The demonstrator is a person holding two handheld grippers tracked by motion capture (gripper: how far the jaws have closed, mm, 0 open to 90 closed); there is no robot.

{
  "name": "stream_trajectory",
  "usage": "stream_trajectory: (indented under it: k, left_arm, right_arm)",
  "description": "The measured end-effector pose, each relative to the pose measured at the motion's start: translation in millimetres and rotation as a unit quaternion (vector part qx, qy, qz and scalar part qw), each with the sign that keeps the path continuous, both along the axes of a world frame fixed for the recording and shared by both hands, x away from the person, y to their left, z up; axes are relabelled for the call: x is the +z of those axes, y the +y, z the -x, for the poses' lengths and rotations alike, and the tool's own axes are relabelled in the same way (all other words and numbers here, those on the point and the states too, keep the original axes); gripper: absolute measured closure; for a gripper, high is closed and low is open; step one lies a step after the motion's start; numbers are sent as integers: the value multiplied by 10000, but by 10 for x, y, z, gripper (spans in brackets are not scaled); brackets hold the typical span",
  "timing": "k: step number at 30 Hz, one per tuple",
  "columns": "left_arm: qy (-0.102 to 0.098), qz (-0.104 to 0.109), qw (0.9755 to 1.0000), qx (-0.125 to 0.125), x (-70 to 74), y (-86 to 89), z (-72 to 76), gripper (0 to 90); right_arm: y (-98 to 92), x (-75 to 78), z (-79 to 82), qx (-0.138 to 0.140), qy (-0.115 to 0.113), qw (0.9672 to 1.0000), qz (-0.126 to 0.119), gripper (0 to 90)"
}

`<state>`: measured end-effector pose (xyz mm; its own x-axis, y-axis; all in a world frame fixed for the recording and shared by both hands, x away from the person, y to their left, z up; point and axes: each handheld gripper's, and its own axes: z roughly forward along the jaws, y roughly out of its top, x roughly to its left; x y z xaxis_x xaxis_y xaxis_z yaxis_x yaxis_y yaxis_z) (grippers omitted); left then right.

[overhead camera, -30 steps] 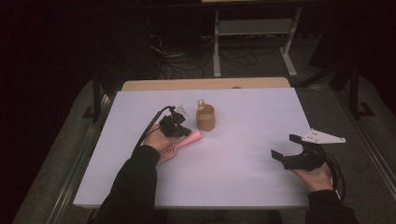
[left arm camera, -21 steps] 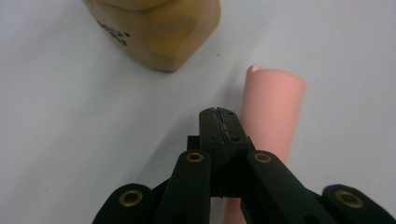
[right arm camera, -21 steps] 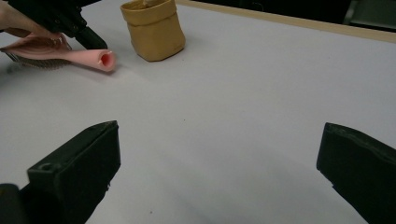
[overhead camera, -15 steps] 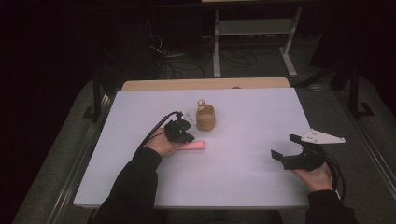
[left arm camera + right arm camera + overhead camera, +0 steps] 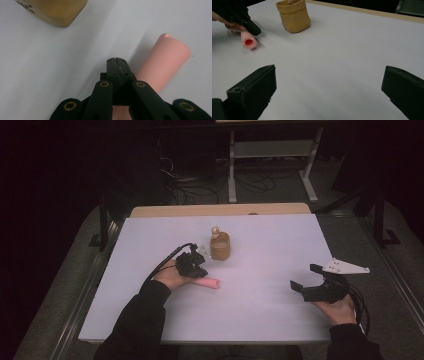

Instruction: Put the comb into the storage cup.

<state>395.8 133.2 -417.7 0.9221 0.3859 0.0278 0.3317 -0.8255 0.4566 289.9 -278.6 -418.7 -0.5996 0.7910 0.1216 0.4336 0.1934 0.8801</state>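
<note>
Left tool [image 5: 117,65] closed tight on nothing, just over the pink tube [image 5: 160,66] lying at centre-left of the white surface [image 5: 280,245]. Tan pouch [image 5: 220,246] just above it. Right tool [image 5: 309,276] spread wide at lower right, empty.

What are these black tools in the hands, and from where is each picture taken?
A person holds a hand-held two-jaw gripper in each hand. One picture looks down from above the white table; the other two come from cameras riding on the grippers. On the table stand a small tan paper-like pouch and a pink rolled tube, lying flat. The left gripper is shut and empty, above the tube. The right gripper is open, holding nothing.
</note>
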Motion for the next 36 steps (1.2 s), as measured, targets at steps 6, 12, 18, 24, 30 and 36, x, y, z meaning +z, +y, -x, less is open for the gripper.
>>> stream_trajectory:
  k: [6, 12, 18, 24, 30, 36]
  left_arm:
    - [51, -55, 10000, -52, -25, 21, 56, 900]
    - [33, -96, 9999, -84, -51, 62, 131, 900]
    - [10, -121, 9999, -114, -52, 123, 220, 900]
    - [-16, -57, 9999, -110, -69, 208, 288, 900]
    - [-30, 13, 10000, -89, -54, 271, 326, 900]
    - [-12, 62, 10000, -59, -51, 336, 370, 900]
  right_arm:
    - [2, -3, -1, -6, 11, 10000, 2, 0]
    - [2, -6, -2, -4, 14, 10000, 8, 0]
    - [4, -7, -2, -8, 15, 10000, 9, 0]
    - [7, -8, -2, -6, 29, 10000, 12, 0]
    - [11, -7, -1, -8, 31, 10000, 9, 0]
    - [10, -9, -1, -12, 35, 10000, 8, 0]
